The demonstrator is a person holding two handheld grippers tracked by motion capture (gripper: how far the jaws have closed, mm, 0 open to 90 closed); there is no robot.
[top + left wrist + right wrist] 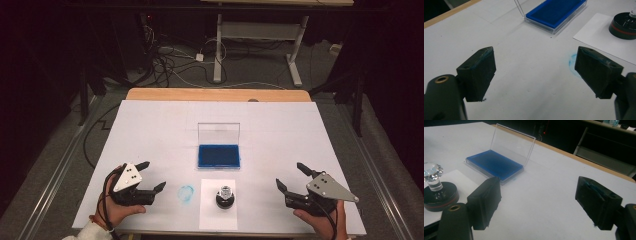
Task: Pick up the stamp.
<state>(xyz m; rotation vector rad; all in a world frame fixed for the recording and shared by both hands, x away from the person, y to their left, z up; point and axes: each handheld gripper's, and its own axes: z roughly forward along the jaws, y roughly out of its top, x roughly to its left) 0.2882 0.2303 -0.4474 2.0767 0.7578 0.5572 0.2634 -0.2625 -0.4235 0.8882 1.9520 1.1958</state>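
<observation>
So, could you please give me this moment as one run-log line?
left gripper: open, empty | right gripper: open, empty | stamp: upright on paper sheet | ink pad: lid open

black round stamp (225, 196) with crystal knob stands upright on white paper (208, 215).

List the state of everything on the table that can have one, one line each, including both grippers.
Ink pad case: open, clear lid standing upright at its far edge.
Stamp: upright on the paper sheet, crystal knob on top, not held.
Paper sheet: flat, no print visible on it.
Blue smudge: on the table cover, left of the sheet.
Left gripper: jaws open, nothing between them.
Right gripper: jaws open, nothing between them.
</observation>
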